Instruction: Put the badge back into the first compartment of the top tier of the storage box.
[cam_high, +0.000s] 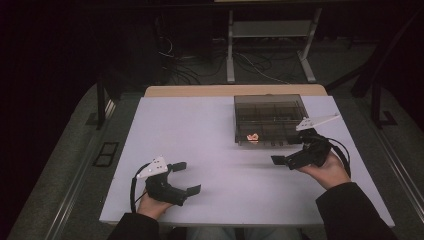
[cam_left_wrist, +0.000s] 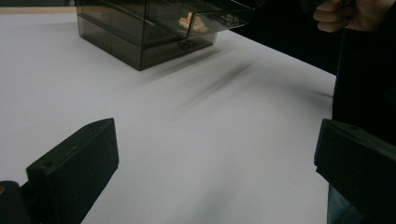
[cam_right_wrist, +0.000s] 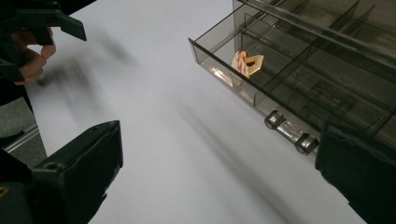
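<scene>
Left tool (cam_high: 186, 177): I hold it low at the near left of the bench, jaws spread wide, nothing between them; it hovers just above the white top.
Left hand (cam_high: 150, 202): wrapped round the tool's body at the bench's near edge, dark sleeve behind it.
Right tool (cam_high: 282, 160): I hold it at the near right, jaws spread with nothing between them, just short of the drawer front; in the right gripper view the handle sits between my two jaws, nearer the right one.
Right hand (cam_high: 327, 170): under the tool's body, cable looping beside it.
Bench (cam_high: 200, 135): white top, bare between my two tools.
Drawer (cam_right_wrist: 299, 79): smoky clear plastic, pulled out a little from the box, split into compartments by dividers.
Handle (cam_right_wrist: 289, 132): a small metal pull on the drawer's front, untouched.
Orange piece (cam_right_wrist: 247, 64): lies in the front corner compartment of the drawer, near the front wall.
Box (cam_high: 270, 117): dark clear organiser on the far right of the bench, well apart from my left tool.
</scene>
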